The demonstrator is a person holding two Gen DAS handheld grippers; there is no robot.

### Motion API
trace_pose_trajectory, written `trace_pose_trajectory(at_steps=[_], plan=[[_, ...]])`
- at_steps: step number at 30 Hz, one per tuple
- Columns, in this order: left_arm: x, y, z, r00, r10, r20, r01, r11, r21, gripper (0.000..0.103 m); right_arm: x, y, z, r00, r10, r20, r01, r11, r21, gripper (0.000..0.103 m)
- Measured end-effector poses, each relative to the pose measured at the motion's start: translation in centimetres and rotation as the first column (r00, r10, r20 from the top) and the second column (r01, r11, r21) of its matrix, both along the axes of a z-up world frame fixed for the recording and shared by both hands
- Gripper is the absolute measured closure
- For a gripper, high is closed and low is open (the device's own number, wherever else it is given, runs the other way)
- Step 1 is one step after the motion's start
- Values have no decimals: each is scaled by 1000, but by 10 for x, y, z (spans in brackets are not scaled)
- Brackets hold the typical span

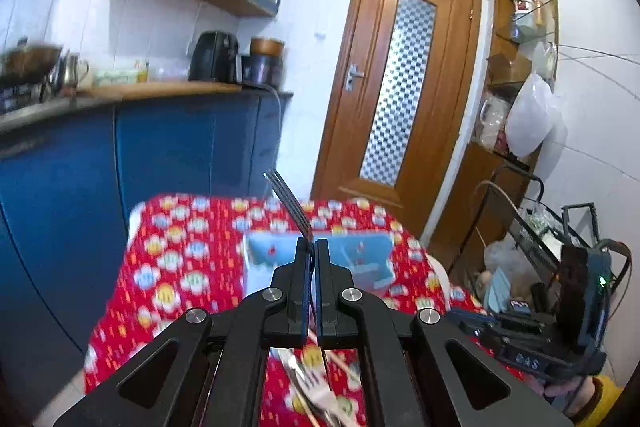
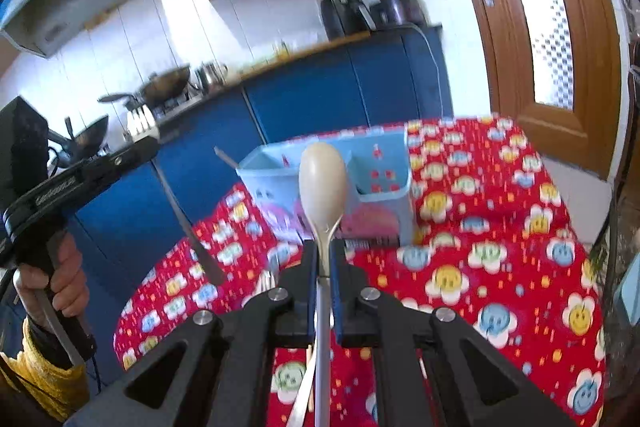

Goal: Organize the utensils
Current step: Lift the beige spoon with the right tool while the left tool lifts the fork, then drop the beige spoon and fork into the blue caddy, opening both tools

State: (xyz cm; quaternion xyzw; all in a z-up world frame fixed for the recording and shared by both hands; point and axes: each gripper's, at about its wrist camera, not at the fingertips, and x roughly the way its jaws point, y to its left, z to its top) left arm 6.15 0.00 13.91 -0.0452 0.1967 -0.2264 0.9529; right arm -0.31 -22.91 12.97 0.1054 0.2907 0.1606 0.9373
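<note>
Closest in, the left tool (image 1: 311, 247) is clamping a metal fork (image 1: 289, 201) by the neck, jaws pressed together on it, with the tines sticking up and leaning a bit left past the tips. Its handle is trailing down and back under the tool body, as the right wrist view is showing. The right tool (image 2: 325, 251) is doing the same thing with a beige spoon (image 2: 323, 187): jaws pinching the neck, bowl standing upright just above the tips, pale handle running back between the arms.

Under the left tool, a blurry heap of other utensils (image 1: 316, 391) is lying on the table (image 2: 488, 267), which is wearing a red cloth covered in smiley flowers. A hand (image 2: 60, 279) in a yellow sleeve (image 2: 52, 383) is gripping the left tool's handle off to the side.

A little further on, a light blue utensil holder (image 2: 380, 171) with separate compartments is sitting on the table, straight ahead of both tools and beyond the spoon bowl. Neither the fork nor the spoon is touching it.

Behind that, blue cabinets (image 1: 180, 151) are running under a wooden countertop (image 1: 168, 90) carrying a black air fryer (image 1: 214, 57). A wooden door (image 1: 396, 87) with patterned glass is standing to the right.
</note>
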Motion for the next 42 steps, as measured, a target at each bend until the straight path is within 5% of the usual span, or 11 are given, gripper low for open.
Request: trace_pose_trajectory(at_steps=[12, 26, 42], plan=[[54, -32, 35, 983, 101, 152, -111, 992, 62, 101, 27, -9, 15, 994, -26, 105, 24, 1000, 14, 95], [105, -41, -15, 983, 171, 65, -176, 981, 86, 101, 108, -11, 27, 945, -84, 317, 95, 995, -21, 95], [115, -44, -49, 985, 170, -18, -168, 982, 83, 99, 139, -5, -15, 959, -41, 279, 62, 996, -68, 95]])
